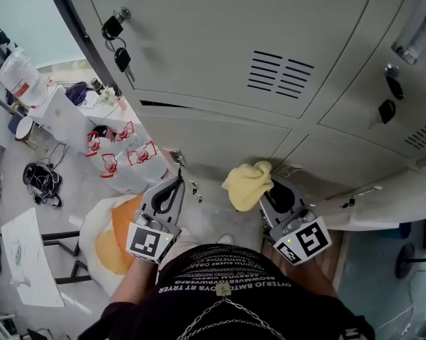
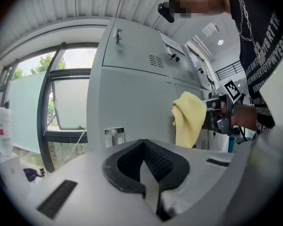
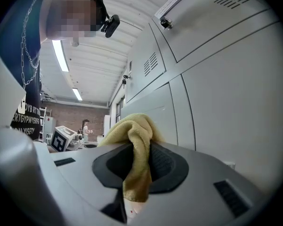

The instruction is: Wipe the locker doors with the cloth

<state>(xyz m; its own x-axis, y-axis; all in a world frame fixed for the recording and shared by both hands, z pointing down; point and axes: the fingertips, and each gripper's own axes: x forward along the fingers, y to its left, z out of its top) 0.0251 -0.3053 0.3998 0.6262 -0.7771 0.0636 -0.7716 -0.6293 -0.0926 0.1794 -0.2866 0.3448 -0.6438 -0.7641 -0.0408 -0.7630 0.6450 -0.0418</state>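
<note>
A yellow cloth (image 1: 248,183) hangs bunched from my right gripper (image 1: 273,192), whose jaws are shut on it; in the right gripper view the cloth (image 3: 134,149) runs down between the jaws. It sits close in front of the lower grey locker doors (image 1: 220,144), contact unclear. My left gripper (image 1: 176,184) is shut with nothing in it, held level beside the right one. From the left gripper view the cloth (image 2: 188,119) shows to the right against the locker doors (image 2: 132,102).
Keys (image 1: 117,37) hang from a lock on the upper locker, more keys (image 1: 386,101) at the right. White plastic bags (image 1: 124,154) and an orange-and-white bundle (image 1: 110,236) lie on the floor at the left, beside cables (image 1: 42,183). A window (image 2: 66,112) stands left of the lockers.
</note>
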